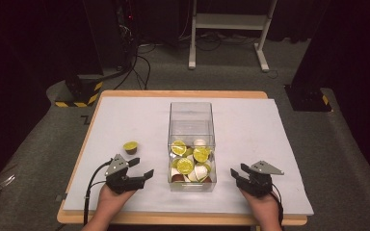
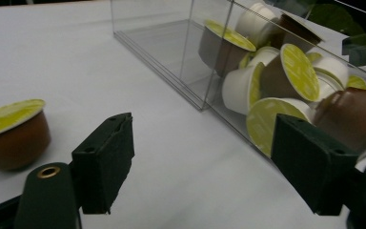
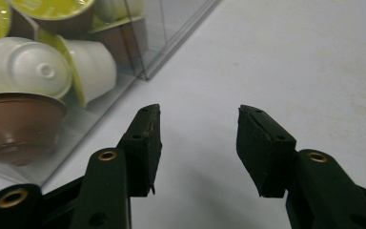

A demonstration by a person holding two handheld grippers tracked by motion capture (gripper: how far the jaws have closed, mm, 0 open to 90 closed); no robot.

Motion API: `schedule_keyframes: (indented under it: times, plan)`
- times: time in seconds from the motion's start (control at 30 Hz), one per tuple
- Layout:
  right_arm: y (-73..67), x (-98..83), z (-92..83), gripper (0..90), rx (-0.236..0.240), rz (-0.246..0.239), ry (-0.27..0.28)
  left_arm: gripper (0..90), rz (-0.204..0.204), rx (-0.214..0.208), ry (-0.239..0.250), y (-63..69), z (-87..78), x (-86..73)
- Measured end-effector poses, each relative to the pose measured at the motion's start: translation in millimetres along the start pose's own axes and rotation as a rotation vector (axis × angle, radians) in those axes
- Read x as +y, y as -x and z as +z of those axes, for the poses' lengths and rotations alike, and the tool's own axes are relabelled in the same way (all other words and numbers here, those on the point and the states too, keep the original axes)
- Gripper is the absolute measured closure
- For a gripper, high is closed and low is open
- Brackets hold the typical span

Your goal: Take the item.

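A: How did the room and the tabletop (image 1: 250,120) look?

B: The room was dark, with a white frame at twelve o'clock; the tabletop carried a pale sheet. At its centre stood the clear box (image 1: 191,115), its long axis running twelve to six, holding a heap of capsules (image 1: 191,161).

A: And the loose capsule (image 1: 130,147)?

B: It stood upright, lime lid up, at about one o'clock from the left tongs (image 1: 141,168), near them but apart, and at nine o'clock from the box. The left hand was plainly the nearer.

A: The tongs?

B: Both pairs stood open and gripped nothing; the right tongs (image 1: 238,172) sat at the box's four o'clock.
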State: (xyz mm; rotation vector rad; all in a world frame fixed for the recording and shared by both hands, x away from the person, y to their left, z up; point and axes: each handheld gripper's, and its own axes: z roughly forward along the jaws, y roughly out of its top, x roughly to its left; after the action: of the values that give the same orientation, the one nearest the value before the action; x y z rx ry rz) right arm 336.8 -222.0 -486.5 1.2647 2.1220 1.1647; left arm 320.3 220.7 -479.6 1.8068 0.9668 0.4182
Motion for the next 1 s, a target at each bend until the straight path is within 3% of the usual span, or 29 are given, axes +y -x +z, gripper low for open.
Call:
schedule_keyframes:
  times: [0.2, 0.53, 1.0]
  plan:
    - [-11.1, -1.3, -7.1, 49.3, 0.028, -0.047, 0.012, 19.1, 0.012, -0.05, -0.014, 10.2, 1.8, -5.7]
    - [-17.8, -7.8, -16.5, 47.0, 0.068, -0.049, 0.015, 15.4, 0.039, -0.079, -0.028, 27.0, 6.9, -11.3]
    - [-26.3, -10.7, -16.4, 45.8, 0.127, -0.078, 0.01, 15.0, 0.046, -0.118, -0.041, 33.2, 13.4, -12.1]
